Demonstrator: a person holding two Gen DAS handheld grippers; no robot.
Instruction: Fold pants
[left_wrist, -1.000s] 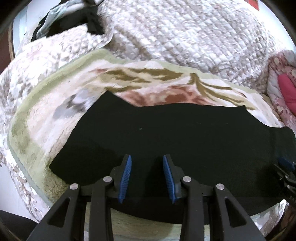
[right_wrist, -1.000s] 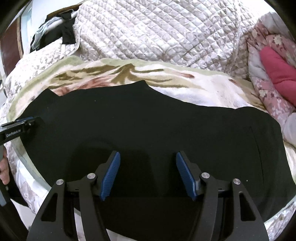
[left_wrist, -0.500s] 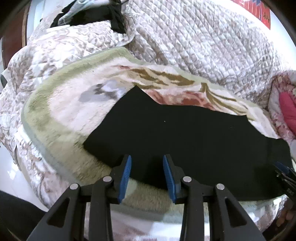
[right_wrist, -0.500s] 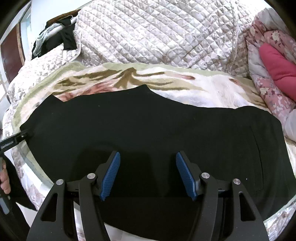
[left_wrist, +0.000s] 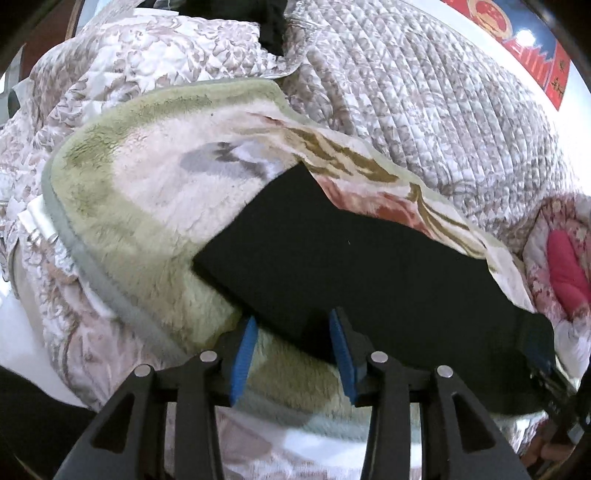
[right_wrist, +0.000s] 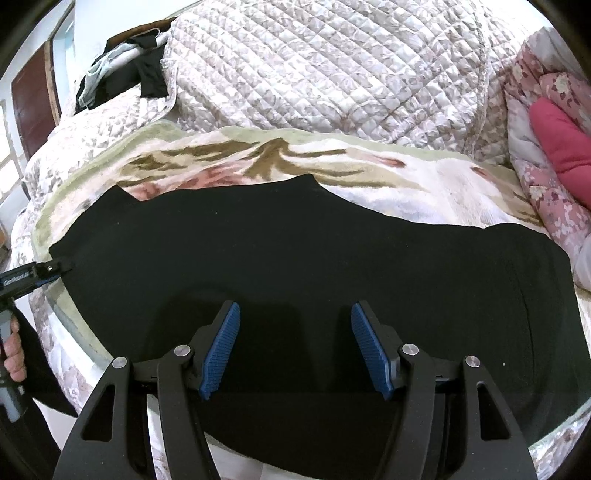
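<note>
Quilted bedding fills the upper part of both views, piled on a bed, with a fleece blanket spread over it; the blanket has a green border and a pale middle with brown and pink patterning. My pants, black, lie flat on that blanket, running across the middle of the right wrist frame from the left edge to the right. In the left wrist frame they stretch from the center toward the lower right, one corner pointing to the center left.

My left claw sits at the lower center of its frame, its blue pads parted to a moderate gap and holding nothing. It hangs at the near edge of the pants, the left pad over blanket, the right pad against the black cloth. Whether it touches either, I cannot tell.

My right claw is at the lower center of its frame, spread wide, empty, over the pants. In that same frame the left claw's tip shows at the left edge, at the corner of the pants, with my left hand gripping the handle below it.

A pink floral cushion lies at the right edge. Dark clothes are heaped at the upper left. A red poster shows at the upper right of the left wrist frame.
</note>
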